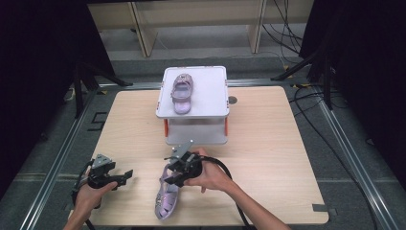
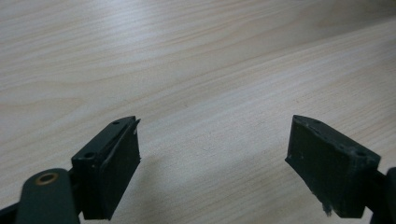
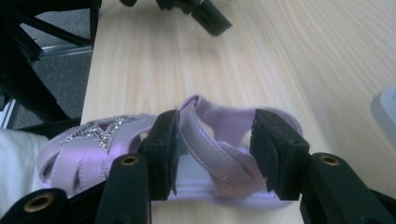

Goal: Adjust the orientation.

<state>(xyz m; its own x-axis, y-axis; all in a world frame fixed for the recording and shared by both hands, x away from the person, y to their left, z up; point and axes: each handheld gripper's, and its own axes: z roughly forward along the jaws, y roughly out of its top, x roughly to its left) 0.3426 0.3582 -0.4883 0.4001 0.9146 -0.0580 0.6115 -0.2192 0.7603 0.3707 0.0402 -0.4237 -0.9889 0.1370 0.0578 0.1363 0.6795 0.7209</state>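
Now straddling the strap of the purple sandal near the counter's front edge, right gripper half open, pads not yet pressing. Best centred on the strap before squeezing. Left gripper wide open, holding nothing, near the front left corner.

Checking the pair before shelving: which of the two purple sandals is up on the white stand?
The far sandal lies on the white stand; the near sandal lies on the table between the right gripper jaws.
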